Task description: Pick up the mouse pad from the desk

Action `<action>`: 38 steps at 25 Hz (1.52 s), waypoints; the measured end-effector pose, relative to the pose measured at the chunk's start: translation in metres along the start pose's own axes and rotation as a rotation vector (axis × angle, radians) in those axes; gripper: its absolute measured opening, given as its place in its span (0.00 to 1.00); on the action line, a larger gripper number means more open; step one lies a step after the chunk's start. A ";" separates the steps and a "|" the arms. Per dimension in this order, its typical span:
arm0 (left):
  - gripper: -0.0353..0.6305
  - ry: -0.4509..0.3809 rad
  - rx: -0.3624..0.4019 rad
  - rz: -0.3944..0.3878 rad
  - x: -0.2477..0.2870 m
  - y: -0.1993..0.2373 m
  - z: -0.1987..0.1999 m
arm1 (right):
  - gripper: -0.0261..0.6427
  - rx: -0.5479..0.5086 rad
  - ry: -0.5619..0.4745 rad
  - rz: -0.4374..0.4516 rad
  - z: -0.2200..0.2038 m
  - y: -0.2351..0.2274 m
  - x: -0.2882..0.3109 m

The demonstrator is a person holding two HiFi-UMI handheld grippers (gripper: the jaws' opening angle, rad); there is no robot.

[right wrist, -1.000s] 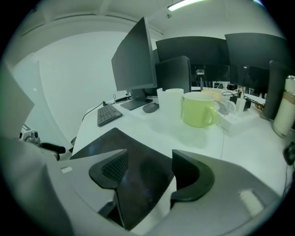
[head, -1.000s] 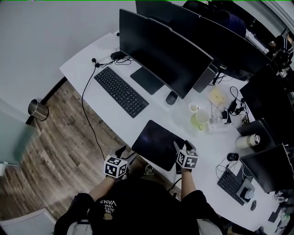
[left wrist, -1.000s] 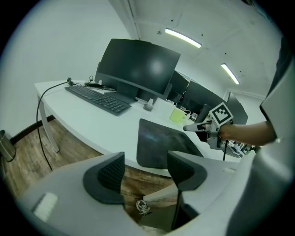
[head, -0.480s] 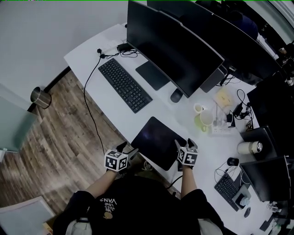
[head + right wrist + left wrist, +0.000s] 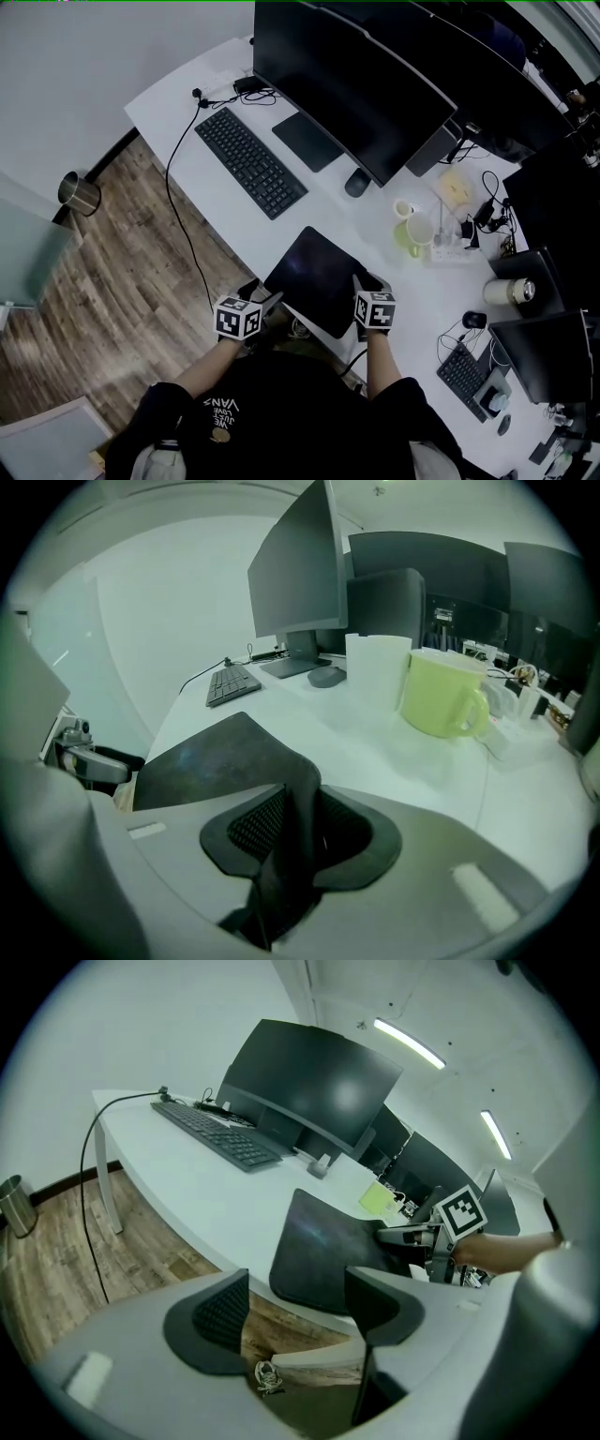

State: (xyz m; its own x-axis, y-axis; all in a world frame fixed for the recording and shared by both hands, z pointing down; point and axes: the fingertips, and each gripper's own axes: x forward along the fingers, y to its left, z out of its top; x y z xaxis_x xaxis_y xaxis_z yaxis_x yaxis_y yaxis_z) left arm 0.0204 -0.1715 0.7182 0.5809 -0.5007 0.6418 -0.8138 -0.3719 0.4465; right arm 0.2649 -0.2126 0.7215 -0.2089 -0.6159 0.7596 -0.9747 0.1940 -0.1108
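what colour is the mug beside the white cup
The mug is pale yellow-green; it shows clearest in the right gripper view.

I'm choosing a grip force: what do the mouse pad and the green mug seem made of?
The mouse pad: probably rubber or fabric-faced foam, matte dark; its near corner folds upward without creasing. The green mug: likely glazed ceramic, possibly plastic; thick wall, smooth surface with a soft sheen.

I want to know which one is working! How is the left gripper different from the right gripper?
The right gripper has just closed on a corner of the mouse pad; the left gripper, just opened wide, holds nothing. The right one is over the desk; the left is just off its edge, over the floor. Both carry marker cubes.
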 end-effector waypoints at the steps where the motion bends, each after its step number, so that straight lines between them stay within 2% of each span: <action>1: 0.50 -0.001 0.012 0.004 0.000 -0.001 0.001 | 0.20 -0.004 0.000 0.001 0.000 0.002 -0.001; 3: 0.50 0.002 0.044 0.013 0.000 -0.004 0.003 | 0.17 -0.008 -0.003 0.001 0.001 0.004 -0.002; 10: 0.50 0.026 0.184 0.057 0.006 -0.005 0.002 | 0.16 0.010 -0.011 0.000 0.001 0.008 -0.004; 15: 0.50 0.051 0.217 0.076 0.008 -0.007 0.000 | 0.16 0.022 -0.018 -0.008 -0.001 0.011 -0.007; 20: 0.48 0.060 0.197 0.079 0.009 -0.008 0.003 | 0.15 0.021 -0.022 -0.017 -0.001 0.013 -0.010; 25: 0.32 0.069 0.185 0.031 0.015 -0.013 0.003 | 0.14 0.028 -0.031 -0.030 0.000 0.015 -0.012; 32: 0.20 0.033 0.073 -0.022 0.016 -0.014 0.007 | 0.13 0.027 -0.067 -0.056 0.004 0.018 -0.021; 38: 0.16 -0.006 0.038 -0.074 0.008 -0.020 0.020 | 0.12 0.054 -0.104 -0.060 0.012 0.025 -0.040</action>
State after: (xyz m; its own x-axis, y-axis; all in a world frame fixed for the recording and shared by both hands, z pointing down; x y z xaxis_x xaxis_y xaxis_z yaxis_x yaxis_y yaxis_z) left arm 0.0415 -0.1837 0.7017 0.6397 -0.4753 0.6041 -0.7676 -0.4372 0.4687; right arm 0.2484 -0.1921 0.6811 -0.1546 -0.7018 0.6954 -0.9879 0.1149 -0.1038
